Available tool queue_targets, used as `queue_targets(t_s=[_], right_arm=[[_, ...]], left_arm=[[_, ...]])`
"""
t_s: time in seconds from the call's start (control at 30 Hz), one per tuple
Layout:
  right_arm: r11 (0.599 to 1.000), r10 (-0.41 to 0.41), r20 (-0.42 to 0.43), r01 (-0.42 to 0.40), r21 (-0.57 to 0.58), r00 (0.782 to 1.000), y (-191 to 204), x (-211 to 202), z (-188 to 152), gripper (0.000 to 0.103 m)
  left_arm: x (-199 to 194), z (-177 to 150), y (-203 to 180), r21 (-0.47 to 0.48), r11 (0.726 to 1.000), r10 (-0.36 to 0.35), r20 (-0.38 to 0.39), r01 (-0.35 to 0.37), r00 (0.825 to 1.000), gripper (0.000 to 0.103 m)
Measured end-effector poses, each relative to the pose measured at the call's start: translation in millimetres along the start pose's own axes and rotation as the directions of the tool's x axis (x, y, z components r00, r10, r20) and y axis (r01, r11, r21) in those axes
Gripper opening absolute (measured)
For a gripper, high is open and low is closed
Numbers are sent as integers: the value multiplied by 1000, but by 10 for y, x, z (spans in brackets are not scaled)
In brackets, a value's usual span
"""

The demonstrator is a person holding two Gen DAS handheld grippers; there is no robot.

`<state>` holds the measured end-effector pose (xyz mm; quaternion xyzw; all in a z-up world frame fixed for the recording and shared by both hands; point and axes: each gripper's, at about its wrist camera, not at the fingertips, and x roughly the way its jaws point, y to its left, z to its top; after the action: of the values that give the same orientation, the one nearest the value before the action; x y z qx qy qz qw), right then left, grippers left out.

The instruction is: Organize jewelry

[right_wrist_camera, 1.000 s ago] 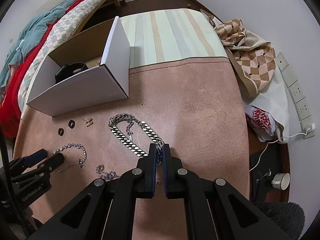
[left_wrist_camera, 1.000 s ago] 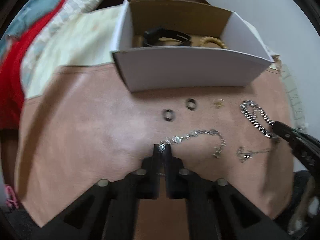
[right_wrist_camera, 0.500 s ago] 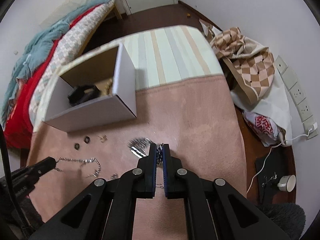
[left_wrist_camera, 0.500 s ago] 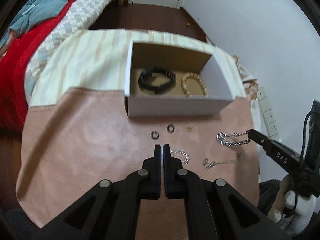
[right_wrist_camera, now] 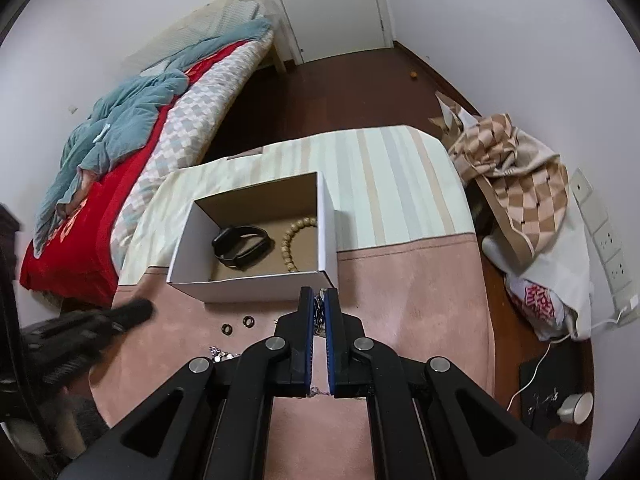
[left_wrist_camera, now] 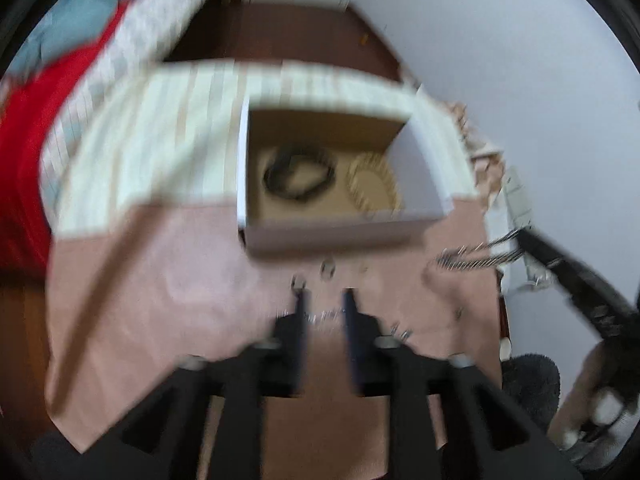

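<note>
The right gripper (right_wrist_camera: 319, 300) is clamped tight on a chunky silver chain (right_wrist_camera: 318, 312), which shows as a few links between the blue pads just in front of the white cardboard box (right_wrist_camera: 256, 288). From the left wrist view that same chain (left_wrist_camera: 468, 260) hangs from the right gripper's tip (left_wrist_camera: 524, 240), stretched out in the air above the pink mat (left_wrist_camera: 160, 280) (the whole view is badly smeared).

The left gripper (left_wrist_camera: 324, 304) has just been opening; its jaws stand apart with nothing pressed between them, and the thin silver bracelet (left_wrist_camera: 324, 315) lies on the mat below the gap. The right wrist view catches only a glint of that bracelet (right_wrist_camera: 218, 352) at the edge of its own black frame, with the left gripper (right_wrist_camera: 132, 312) a dark blur at the left.

The right wrist view gives the box's contents sharply: a black band (right_wrist_camera: 240, 246) and a beaded bracelet (right_wrist_camera: 298, 240) side by side on the bottom. Two small dark rings (right_wrist_camera: 238, 325) sit on the mat just in front of the box. The table carries a striped cloth (right_wrist_camera: 380, 184) under the far end of the mat.
</note>
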<state>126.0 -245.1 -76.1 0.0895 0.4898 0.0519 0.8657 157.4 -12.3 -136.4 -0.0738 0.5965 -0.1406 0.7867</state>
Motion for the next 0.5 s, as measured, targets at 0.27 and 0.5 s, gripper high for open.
queue_targets(t_s=[0.27, 0.5], right_arm=[[999, -37, -55, 38, 10, 998, -97, 297, -210, 5], [997, -65, -81, 68, 30, 995, -228, 446, -316, 5]], left_arm=[[549, -237, 95, -40, 997, 56, -71, -59, 996, 67], [698, -251, -152, 48, 989, 144, -30, -143, 989, 27]])
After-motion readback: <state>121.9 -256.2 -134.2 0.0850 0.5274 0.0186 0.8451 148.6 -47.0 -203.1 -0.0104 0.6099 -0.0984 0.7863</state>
